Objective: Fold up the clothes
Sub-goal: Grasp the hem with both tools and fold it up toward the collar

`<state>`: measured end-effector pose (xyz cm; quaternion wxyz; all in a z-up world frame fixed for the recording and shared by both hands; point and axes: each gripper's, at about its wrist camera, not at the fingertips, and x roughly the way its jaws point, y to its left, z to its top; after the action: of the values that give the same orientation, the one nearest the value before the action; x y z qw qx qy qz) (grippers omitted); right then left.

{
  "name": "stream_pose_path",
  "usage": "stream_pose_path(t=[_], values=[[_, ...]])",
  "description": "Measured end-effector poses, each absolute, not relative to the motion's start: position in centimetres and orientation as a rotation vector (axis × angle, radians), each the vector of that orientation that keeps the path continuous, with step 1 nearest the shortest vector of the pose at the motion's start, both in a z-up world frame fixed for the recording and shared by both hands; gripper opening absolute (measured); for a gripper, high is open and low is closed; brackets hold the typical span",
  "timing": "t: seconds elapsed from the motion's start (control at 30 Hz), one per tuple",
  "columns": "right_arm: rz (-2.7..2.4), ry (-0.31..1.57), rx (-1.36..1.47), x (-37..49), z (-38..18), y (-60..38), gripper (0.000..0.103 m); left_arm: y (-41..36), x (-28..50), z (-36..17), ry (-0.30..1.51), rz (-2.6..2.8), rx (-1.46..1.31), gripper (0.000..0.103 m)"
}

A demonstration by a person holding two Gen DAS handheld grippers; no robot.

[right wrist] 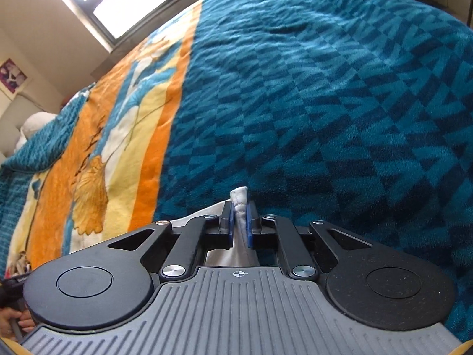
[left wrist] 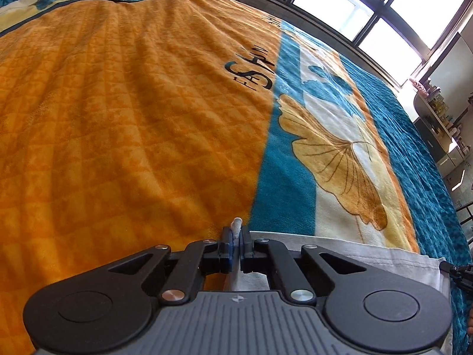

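White cloth is pinched at its corners by both grippers: the left gripper clamps one, the right gripper the other, its edge stretched taut between them above the blanket. Best to keep that tension even and both corners level, then lay them down together. Dark lettering beyond cannot be read with confidence.

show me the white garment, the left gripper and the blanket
white garment (left wrist: 369, 251), left wrist view, its stretched top edge
left gripper (left wrist: 235, 244), left wrist view, between its fingertips
blanket (left wrist: 133, 118), left wrist view, its orange part
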<state>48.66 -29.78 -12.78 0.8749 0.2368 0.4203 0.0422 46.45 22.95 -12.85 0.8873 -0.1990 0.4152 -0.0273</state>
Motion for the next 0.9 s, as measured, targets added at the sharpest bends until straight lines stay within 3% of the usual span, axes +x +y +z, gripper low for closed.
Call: stream_pose_path(t=[0.3,0.6,0.73,0.9], values=[[0.02,0.813,0.465,45.6,-9.7,-29.3,0.004,22.2,43.2,-9.4,0.783,-0.051,-0.355,0.002],[-0.033,0.856,0.538,36.7,-4.2,-30.3,0.004,23.7,33.3,-4.1,0.735,-0.086,-0.433,0.002],[-0.07,0.988,0.512,31.5,-3.9,-30.4,0.004,23.0,28.5,-3.8,0.936,-0.039,-0.35,0.002],[-0.041,1.029,0.501,23.0,-2.6,-30.7,0.004,21.0,20.5,-2.6,0.987,-0.07,-0.219,0.002]])
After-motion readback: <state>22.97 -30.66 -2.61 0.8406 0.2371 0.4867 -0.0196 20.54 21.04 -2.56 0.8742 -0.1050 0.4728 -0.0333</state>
